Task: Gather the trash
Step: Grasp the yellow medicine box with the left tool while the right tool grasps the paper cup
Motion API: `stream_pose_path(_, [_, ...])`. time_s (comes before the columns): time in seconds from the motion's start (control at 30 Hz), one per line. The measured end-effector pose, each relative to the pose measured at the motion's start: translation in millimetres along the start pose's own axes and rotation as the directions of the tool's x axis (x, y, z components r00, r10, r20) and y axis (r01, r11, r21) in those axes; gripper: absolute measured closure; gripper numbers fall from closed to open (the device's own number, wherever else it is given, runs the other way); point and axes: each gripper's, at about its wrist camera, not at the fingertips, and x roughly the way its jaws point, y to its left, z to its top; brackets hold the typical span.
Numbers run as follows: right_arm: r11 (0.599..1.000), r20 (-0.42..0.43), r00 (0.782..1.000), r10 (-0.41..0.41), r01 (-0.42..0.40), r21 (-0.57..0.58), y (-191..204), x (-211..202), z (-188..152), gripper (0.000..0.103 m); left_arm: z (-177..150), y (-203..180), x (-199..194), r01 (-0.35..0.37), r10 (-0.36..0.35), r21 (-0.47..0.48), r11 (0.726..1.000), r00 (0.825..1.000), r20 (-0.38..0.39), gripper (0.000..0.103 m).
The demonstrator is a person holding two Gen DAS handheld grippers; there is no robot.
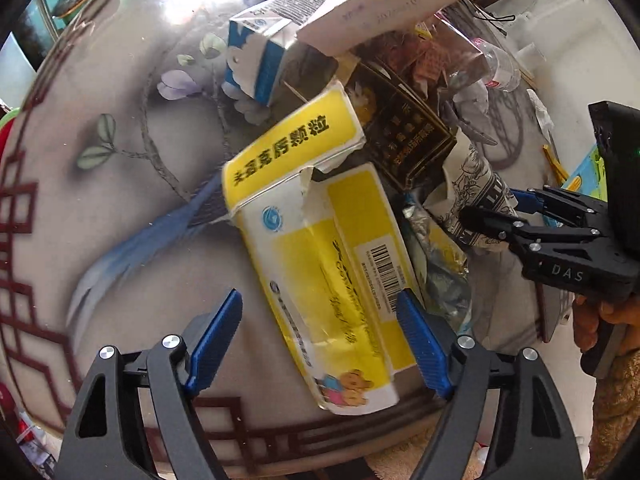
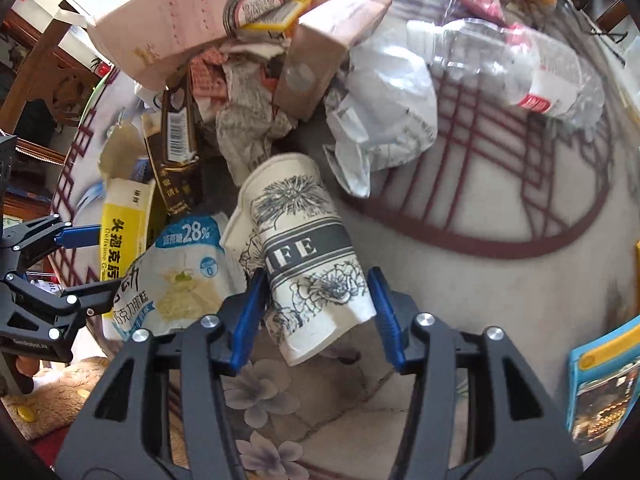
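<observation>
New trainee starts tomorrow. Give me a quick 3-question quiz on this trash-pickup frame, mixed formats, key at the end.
1. True or false: the left gripper is shut on the yellow medicine box.
2. Multiple choice: what lies between the fingers of the right gripper? A) clear plastic bottle B) paper cup C) snack wrapper
3. Short answer: where does the clear plastic bottle lie relative to the paper cup, in the right wrist view?

Key:
1. False; its fingers are spread, one clear of the box.
2. B; the jaws straddle it with gaps showing.
3. Farther out and to the right, on its side on the table.
</observation>
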Motion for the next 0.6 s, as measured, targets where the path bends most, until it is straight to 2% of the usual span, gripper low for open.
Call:
stream_pose_path(0.03, [1.000,-0.006,1.000,0.004,-0.004,0.001,-1.0,2.8,-1.6,0.051,-0.1,-2.1,0.8,0.001,-0.001,0.014,1.000,1.000,0.004,0.041])
stream_pose_path(0.07, [1.000,0.003,1.000,-0.001,0.001,-0.003,-0.7,3.1,-3.0,0.052,0.3,-3.4,3.1,-0.004,0.004,0.024,1.000,1.000,0.006,0.042])
stream_pose_path(0.23, [0.998,0.041,0.998,0.049,-0.051,0.030,2.6,-14.1,-14.6,0.055,6.0,-1.5,2.4,0.073,-0.073,0.008,0.997,0.997,0.005,0.060])
stream_pose_path(0.4, [0.994,0.135,0.987,0.082,-0.091,0.064,-0.1,-52.2,-11.3,0.056,7.8,8.7,-34.7,0.060,-0.064,0.042,0.997,0.994,0.089,0.063])
stream_pose_path(0.6, [0.986,0.257,0.958,0.128,-0.152,0.075,6.8,-98.5,2.3,0.056,15.8,25.9,-88.7,0.044,-0.049,0.027,0.999,0.971,0.232,0.063])
